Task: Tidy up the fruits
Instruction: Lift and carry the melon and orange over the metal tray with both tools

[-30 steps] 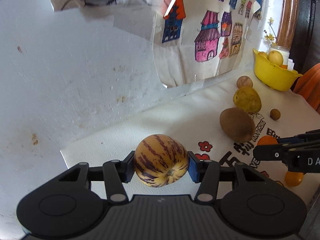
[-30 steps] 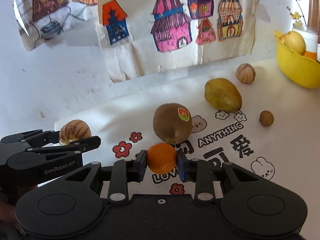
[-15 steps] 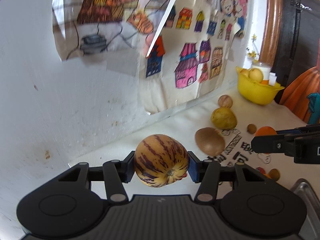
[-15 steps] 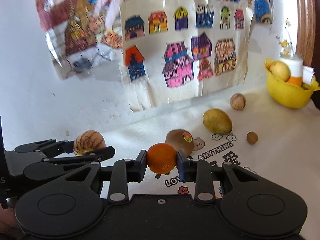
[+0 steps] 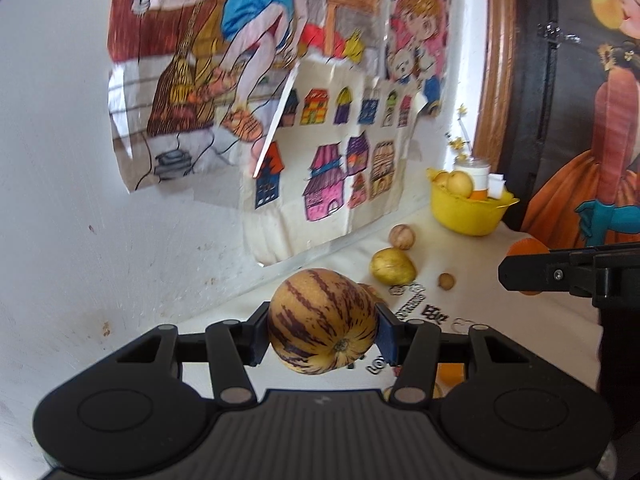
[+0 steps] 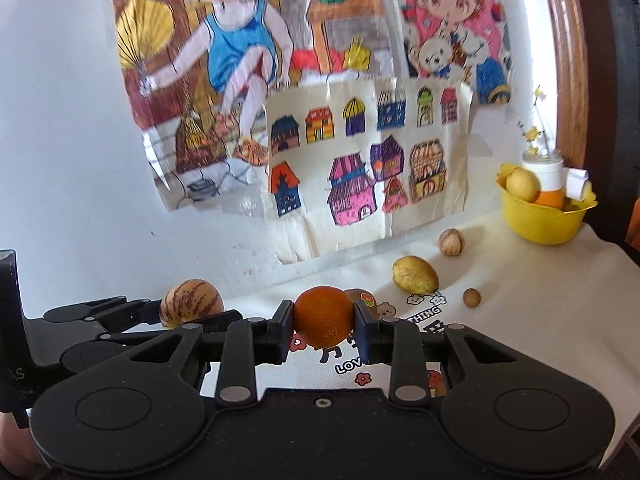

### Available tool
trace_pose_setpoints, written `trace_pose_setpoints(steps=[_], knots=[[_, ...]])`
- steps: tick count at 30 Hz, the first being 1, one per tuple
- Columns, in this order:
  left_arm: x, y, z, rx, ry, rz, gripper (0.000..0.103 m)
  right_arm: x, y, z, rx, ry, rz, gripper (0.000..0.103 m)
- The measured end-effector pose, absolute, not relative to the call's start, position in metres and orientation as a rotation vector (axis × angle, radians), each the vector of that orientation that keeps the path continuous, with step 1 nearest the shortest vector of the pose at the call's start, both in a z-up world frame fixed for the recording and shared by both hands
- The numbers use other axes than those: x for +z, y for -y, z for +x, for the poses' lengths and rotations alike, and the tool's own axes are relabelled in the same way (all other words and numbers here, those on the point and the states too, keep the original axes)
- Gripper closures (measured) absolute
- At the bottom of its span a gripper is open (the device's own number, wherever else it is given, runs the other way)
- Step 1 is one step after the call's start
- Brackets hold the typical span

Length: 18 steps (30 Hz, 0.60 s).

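Observation:
My left gripper (image 5: 322,330) is shut on a yellow melon with purple stripes (image 5: 322,322), held above the white cloth. My right gripper (image 6: 323,322) is shut on an orange (image 6: 323,316). The right wrist view shows the left gripper (image 6: 192,312) at lower left with the striped melon (image 6: 191,306) in it. The left wrist view shows the right gripper (image 5: 532,270) at the right edge with the orange (image 5: 526,250) partly hidden behind its finger. A yellow bowl (image 6: 544,220) (image 5: 470,214) with fruit stands at the far right by the wall.
On the printed cloth (image 6: 500,320) lie a kiwi (image 6: 362,298) half hidden behind the orange, a yellow-green pear (image 6: 414,275), a walnut (image 6: 451,242) and a small brown nut (image 6: 472,297). Drawings (image 6: 360,160) hang on the white wall. A jar (image 6: 544,170) stands behind the bowl.
Both grippers have risen with their fruits and pulled back from the cloth. The fruits on the cloth now look smaller and lower, and more of the wall drawings shows.

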State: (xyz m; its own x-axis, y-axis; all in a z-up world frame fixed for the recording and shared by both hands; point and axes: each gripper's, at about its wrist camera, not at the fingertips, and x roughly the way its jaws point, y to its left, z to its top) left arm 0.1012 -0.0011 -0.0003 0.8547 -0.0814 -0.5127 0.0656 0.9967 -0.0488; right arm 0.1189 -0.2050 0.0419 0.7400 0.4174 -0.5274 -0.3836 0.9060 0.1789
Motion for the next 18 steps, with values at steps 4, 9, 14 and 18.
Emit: trace_pose_setpoints(steps=[4, 9, 14, 18], knots=[[0.008, 0.011, 0.084, -0.097, -0.527, -0.026, 0.047, 0.051, 0.220, 0.095, 0.427, -0.570, 0.069, 0.070], [0.011, 0.026, 0.062, -0.134, -0.523, -0.022, 0.046, 0.059, 0.241, 0.067, 0.395, -0.552, 0.078, 0.070], [0.008, 0.042, 0.042, -0.176, -0.534, -0.020, 0.046, 0.055, 0.259, 0.042, 0.366, -0.560, 0.094, 0.070], [0.000, 0.051, 0.031, -0.198, -0.556, -0.019, 0.046, 0.044, 0.268, 0.030, 0.353, -0.581, 0.109, 0.070]])
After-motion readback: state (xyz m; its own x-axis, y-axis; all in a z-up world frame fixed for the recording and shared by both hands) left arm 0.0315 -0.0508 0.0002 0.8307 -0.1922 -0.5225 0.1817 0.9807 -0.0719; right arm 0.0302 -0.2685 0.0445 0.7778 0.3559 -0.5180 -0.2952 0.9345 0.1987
